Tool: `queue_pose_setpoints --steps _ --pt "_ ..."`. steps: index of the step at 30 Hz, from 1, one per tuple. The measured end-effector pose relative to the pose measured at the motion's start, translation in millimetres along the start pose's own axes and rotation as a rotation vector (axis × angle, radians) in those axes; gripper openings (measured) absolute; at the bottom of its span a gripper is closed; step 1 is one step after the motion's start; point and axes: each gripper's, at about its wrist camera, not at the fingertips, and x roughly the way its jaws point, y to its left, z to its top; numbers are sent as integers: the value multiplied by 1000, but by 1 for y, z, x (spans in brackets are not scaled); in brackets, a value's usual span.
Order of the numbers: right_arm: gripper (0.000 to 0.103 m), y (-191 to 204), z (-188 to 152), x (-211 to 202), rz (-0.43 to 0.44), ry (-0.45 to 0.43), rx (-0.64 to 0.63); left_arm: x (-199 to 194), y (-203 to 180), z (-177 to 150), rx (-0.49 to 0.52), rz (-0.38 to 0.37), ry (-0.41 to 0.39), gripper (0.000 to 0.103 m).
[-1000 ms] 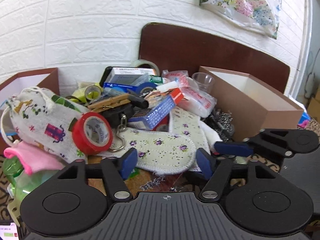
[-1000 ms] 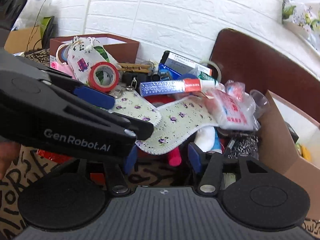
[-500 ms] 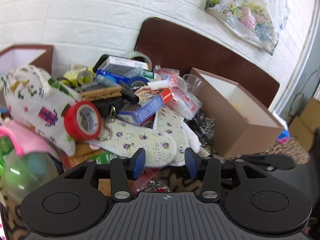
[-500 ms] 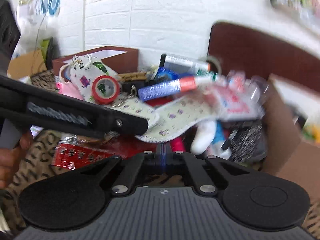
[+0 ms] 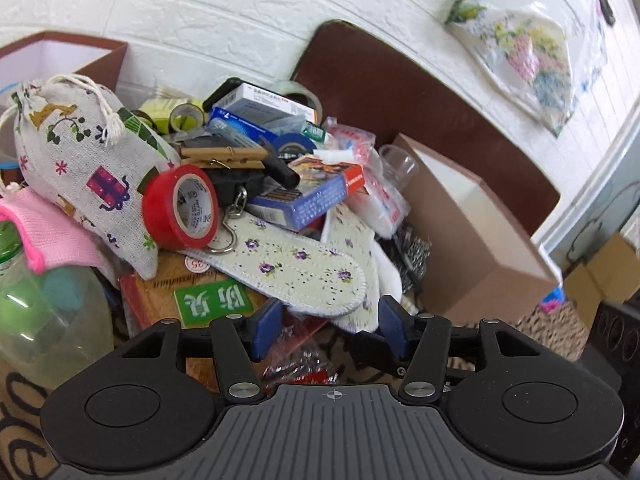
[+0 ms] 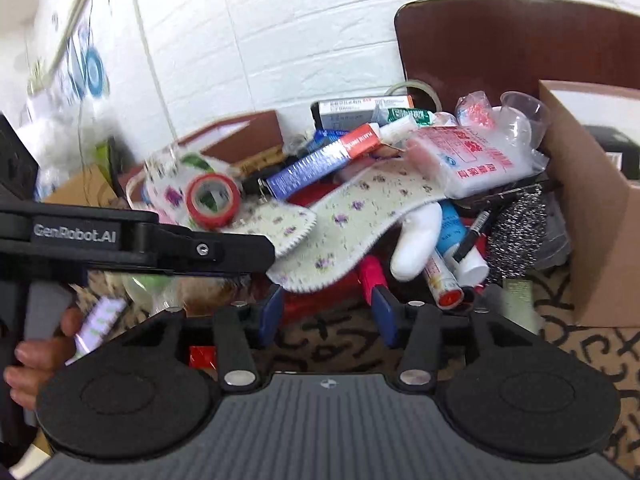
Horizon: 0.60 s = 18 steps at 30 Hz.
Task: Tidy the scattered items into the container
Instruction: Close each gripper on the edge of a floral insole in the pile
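Brown cardboard container (image 5: 472,240) stands open, white inside, beside clutter.

Scattered items (image 5: 256,184) heaped, seemingly overlapping, beside open brown container (image 5: 476,236).

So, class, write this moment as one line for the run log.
phase: approaching pile | left gripper: opening, nothing between fingers | right gripper: opening, nothing between fingers | nearest item: floral insole | brown box: right of pile

A lived-in home room with a white brick-pattern wall (image 5: 240,20) and a dark wooden chair back (image 5: 400,92) against it. A floral bag (image 5: 524,52) hangs on the wall, above a heap of household odds and ends (image 5: 256,184) between brown cardboard boxes (image 5: 472,240).
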Motion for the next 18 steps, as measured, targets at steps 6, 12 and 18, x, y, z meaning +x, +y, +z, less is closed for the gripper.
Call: queue_pose_setpoints --steps 6,12,18 --pt "54 -16 8 11 70 -10 114 0 14 -1 -107 -51 -30 77" --pt "40 -28 10 31 122 3 223 16 24 7 -188 -27 -58 84" --pt "15 -21 11 15 122 -22 193 25 22 9 -180 -32 -47 16"
